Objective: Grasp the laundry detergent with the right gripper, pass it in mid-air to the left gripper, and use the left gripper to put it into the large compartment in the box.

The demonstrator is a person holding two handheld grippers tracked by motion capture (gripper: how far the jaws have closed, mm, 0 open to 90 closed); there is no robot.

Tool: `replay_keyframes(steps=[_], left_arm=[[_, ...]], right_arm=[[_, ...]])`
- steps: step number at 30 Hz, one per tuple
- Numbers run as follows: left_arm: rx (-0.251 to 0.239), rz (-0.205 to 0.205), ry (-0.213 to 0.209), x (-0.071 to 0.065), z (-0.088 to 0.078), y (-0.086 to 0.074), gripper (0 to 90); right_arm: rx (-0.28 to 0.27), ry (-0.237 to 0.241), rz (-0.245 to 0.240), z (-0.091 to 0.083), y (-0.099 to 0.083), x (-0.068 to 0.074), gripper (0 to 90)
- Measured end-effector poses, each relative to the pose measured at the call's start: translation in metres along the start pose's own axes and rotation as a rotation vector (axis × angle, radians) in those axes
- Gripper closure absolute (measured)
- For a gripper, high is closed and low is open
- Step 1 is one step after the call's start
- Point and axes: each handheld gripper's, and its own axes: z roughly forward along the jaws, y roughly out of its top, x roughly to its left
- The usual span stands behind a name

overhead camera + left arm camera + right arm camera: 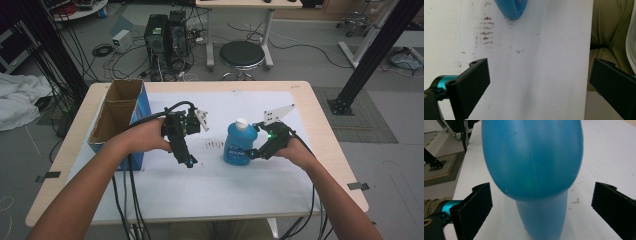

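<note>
Your right gripper (541, 207) is wide open, straddling the upright blue bottle (534, 167), holding nothing; close off-center and it tips.

bottle (237, 144) between claws, box (118, 120) far left

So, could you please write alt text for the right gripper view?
A blue bottle stands close up between the right gripper's two open black jaws, which sit apart from it on either side. It rests on a white table cover.
</note>
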Motion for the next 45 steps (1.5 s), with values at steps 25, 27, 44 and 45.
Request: replay_keyframes(steps=[25, 27, 44, 45], left_arm=[[-0.006, -0.004, 0.001, 0.002, 0.001, -0.001, 3.1], [-0.006, -0.001, 0.0, 0.002, 0.001, 0.0, 3.1], [-0.005, -0.006, -0.003, 0.003, 0.001, -0.001, 3.1], [-0.004, -0.007, -0.003, 0.003, 0.001, -0.001, 3.1]], right_arm=[[-0.098, 0.012, -0.022, 0.022, -0.008, 0.001, 15.0], [-0.099, 0.011, -0.027, 0.022, -0.008, 0.002, 15.0], [-0.109, 0.017, -0.034, 0.02, -0.009, 0.0, 26.0], [-0.11, 0.015, -0.034, 0.02, -0.009, 0.0, 26.4]])
